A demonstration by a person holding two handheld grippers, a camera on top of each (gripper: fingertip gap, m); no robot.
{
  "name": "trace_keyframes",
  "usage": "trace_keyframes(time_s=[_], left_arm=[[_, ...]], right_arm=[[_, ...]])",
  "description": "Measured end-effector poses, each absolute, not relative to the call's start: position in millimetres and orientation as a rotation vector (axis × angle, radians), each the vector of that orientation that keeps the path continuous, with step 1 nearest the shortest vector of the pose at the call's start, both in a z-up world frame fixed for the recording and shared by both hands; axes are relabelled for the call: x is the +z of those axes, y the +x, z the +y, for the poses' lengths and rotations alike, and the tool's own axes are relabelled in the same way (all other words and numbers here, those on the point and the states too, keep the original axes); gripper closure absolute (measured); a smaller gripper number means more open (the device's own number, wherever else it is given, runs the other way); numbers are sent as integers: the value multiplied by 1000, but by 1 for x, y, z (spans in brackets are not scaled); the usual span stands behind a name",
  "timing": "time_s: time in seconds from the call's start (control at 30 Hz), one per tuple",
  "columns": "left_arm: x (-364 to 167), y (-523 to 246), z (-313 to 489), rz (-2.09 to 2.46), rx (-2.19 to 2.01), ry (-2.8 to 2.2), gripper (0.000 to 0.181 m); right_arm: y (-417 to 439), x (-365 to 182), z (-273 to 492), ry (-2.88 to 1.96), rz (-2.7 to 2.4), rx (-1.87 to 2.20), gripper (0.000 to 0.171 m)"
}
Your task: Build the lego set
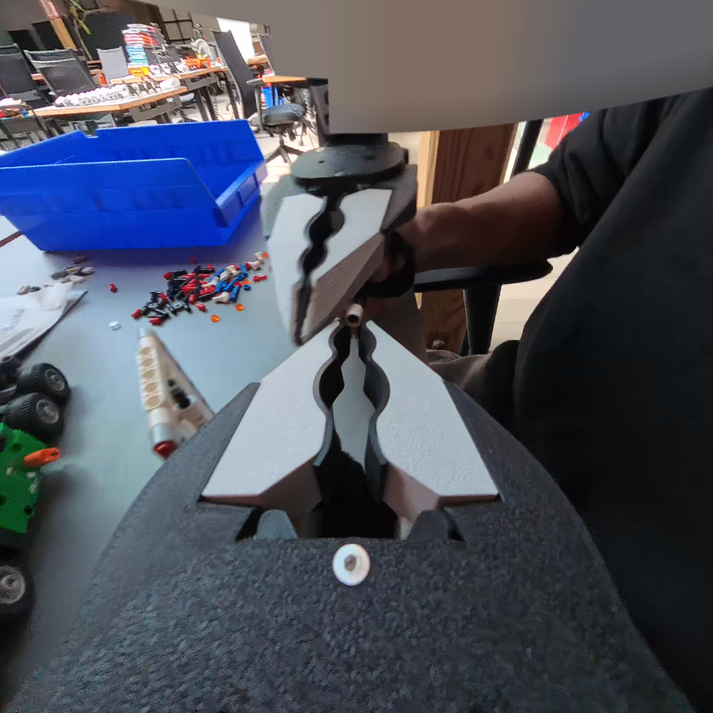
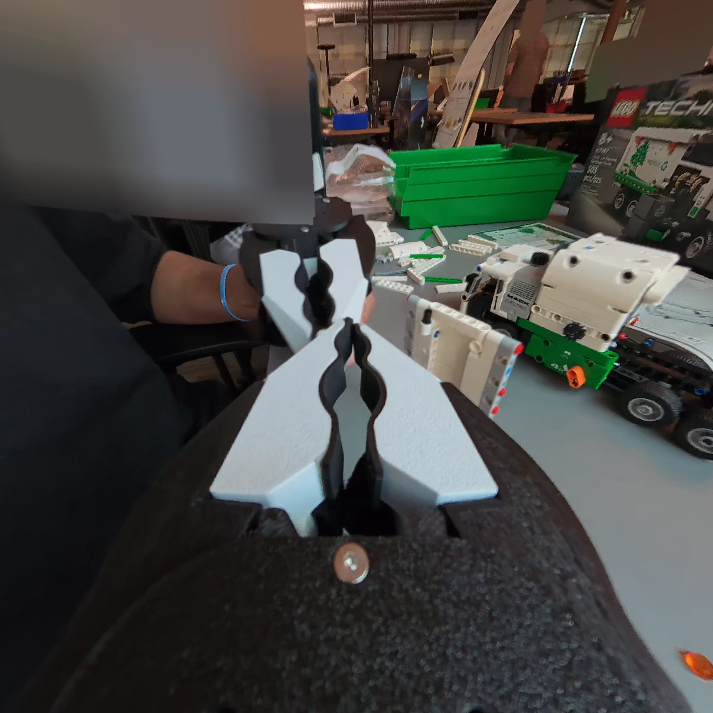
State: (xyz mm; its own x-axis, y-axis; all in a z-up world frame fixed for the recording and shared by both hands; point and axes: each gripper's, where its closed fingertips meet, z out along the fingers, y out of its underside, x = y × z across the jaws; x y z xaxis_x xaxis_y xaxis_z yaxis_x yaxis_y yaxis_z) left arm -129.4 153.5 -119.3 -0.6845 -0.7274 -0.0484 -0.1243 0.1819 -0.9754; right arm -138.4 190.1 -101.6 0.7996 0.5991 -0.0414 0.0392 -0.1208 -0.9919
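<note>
My left gripper (image 1: 353, 328) is shut on a small tan pin (image 1: 354, 316) that sticks out past its tips. My right gripper (image 2: 351, 326) is shut, with nothing clearly visible in its tips. The two grippers meet tip to tip above the table's near edge. The right gripper also shows in the left wrist view (image 1: 304, 332), just left of the pin, and the left gripper shows in the right wrist view (image 2: 320, 328). The white and green truck (image 2: 578, 304) stands on the table to the right. A white panel assembly (image 2: 459, 347) lies beside it and also shows in the left wrist view (image 1: 166, 393).
A pile of small red, blue and black pieces (image 1: 204, 285) lies in front of a blue bin (image 1: 127, 193). A booklet (image 1: 27, 316) is at the left. A green bin (image 2: 478, 181), loose white beams (image 2: 416, 266) and the set's box (image 2: 656, 162) are farther back. The person's arms hold both grippers.
</note>
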Motion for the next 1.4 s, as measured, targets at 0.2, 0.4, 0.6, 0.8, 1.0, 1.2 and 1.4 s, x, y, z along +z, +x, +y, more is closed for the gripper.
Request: trace_keyframes(time_s=[0.2,0.4,0.6,0.8,1.0,1.2,1.4], left_arm=[[-121,-130,154,1914,-1441,-804,179],[-120,-119,179,1795,-1199,-730,179],[-128,-117,176,1815,-1051,-654,179],[-128,-117,177,1812,-1060,-661,179],[-134,-115,176,1835,-1001,-654,179],[-140,-113,178,1850,-944,-669,179],[-142,-107,185,1821,-817,-664,179]], right_arm=[[-98,-73,184,-1583,-377,484,171],[-123,-106,168,-1778,-571,560,164],[-127,-115,175,-1783,-613,407,171],[-120,-119,175,-1807,-615,378,171],[-120,-125,178,-1826,-611,353,171],[-120,-129,179,-1841,-582,387,171],[-112,-132,183,-1879,-539,370,171]])
